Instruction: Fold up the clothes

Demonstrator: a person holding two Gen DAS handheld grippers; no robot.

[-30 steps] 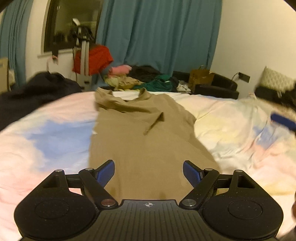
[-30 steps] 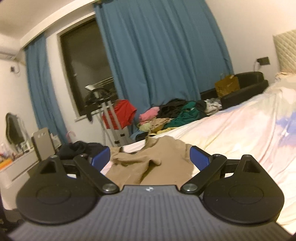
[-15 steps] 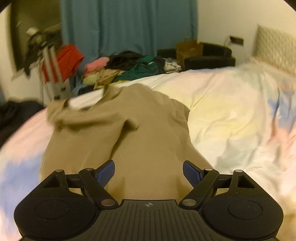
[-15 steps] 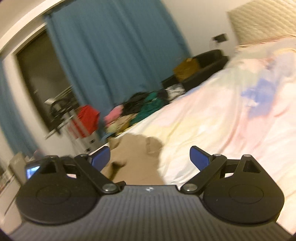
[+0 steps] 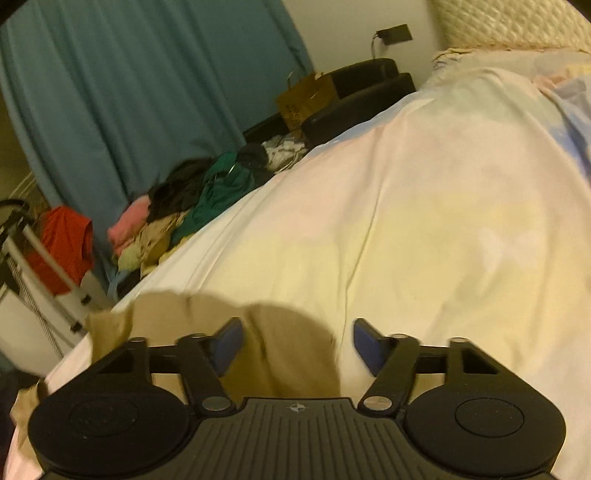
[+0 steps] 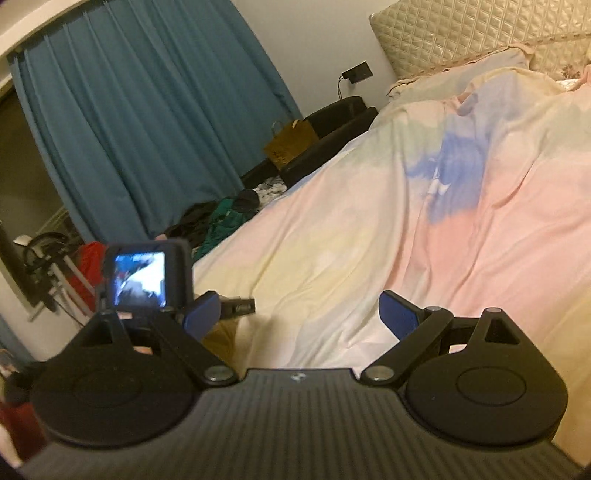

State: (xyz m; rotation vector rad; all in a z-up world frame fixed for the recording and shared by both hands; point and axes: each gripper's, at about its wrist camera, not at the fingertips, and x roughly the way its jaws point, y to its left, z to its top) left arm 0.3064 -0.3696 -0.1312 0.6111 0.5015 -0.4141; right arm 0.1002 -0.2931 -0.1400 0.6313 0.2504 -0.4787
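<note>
A tan garment (image 5: 280,332) is seen on a bedsheet (image 5: 424,229) washed in pale yellow, pink and blue. Teal curtains (image 6: 147,122) are shown beside a quilted cream headboard (image 6: 461,33).

Left wrist: tan shirt (image 5: 288,354) mostly hidden behind gripper body, 6–8 o'clock; edges blurred. Clothes pile (image 5: 192,206) at 10 o'clock, items indistinct. Right wrist: shirt (image 6: 221,338) only a sliver; small screen (image 6: 139,278) content unreadable.

bed (image 5: 424,206) | pastel duvet | tan shirt (image 5: 280,343) lying on near edge
</note>
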